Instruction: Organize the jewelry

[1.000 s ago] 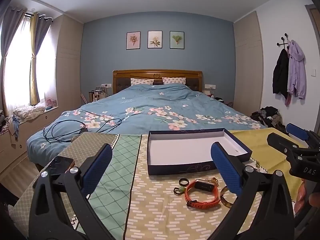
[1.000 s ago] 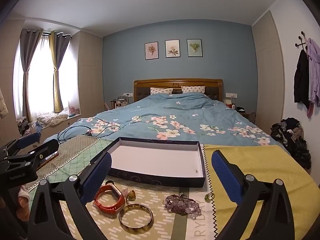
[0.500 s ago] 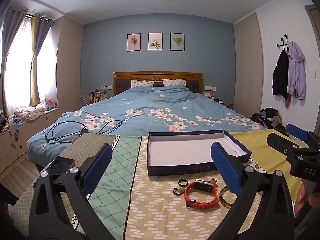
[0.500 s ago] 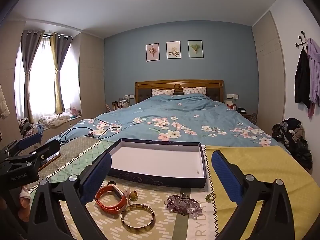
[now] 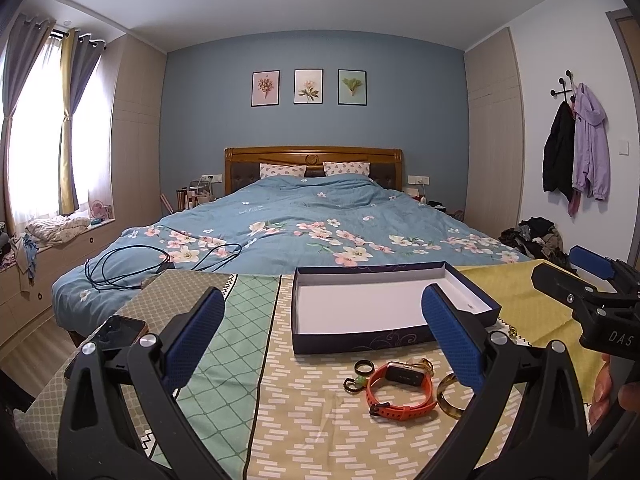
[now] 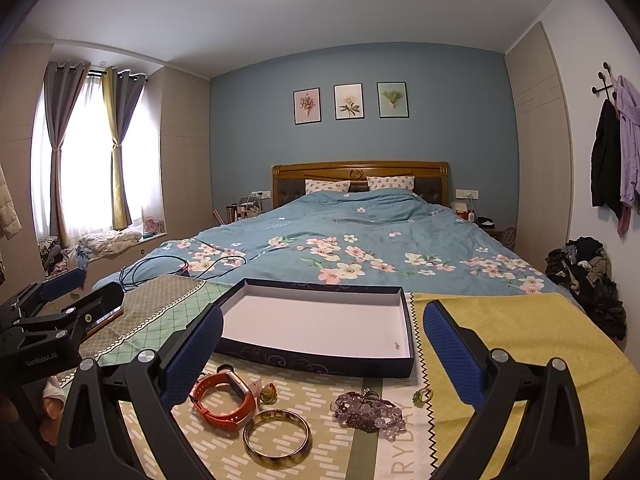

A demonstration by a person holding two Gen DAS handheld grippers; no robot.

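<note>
An open dark-blue box with a white inside [image 5: 384, 310] [image 6: 324, 326] lies on the patterned cloth. In front of it lie an orange watch band [image 5: 400, 390] [image 6: 224, 398], a black ring [image 5: 364, 368], a green-bead ring [image 5: 354, 384], a brown-gold bangle [image 6: 277, 436] [image 5: 446, 394], a purple bead bracelet [image 6: 366, 412], a green ring [image 6: 422, 395] and a small gold charm [image 6: 269, 393]. My left gripper [image 5: 324, 338] is open and empty, above the cloth left of the jewelry. My right gripper [image 6: 322, 354] is open and empty, above the jewelry.
A phone [image 5: 110, 336] lies at the cloth's left edge. A dark cable [image 5: 160, 260] lies on the blue flowered bedspread [image 5: 320, 228] behind the box. The yellow cloth [image 6: 520, 332] spreads to the right. Clothes are piled on the floor [image 6: 588, 276] by the right wall.
Both gripper views have tilted slightly, so the box and jewelry sit a little lower in frame. Nothing on the cloth has moved. Both grippers stay open.
</note>
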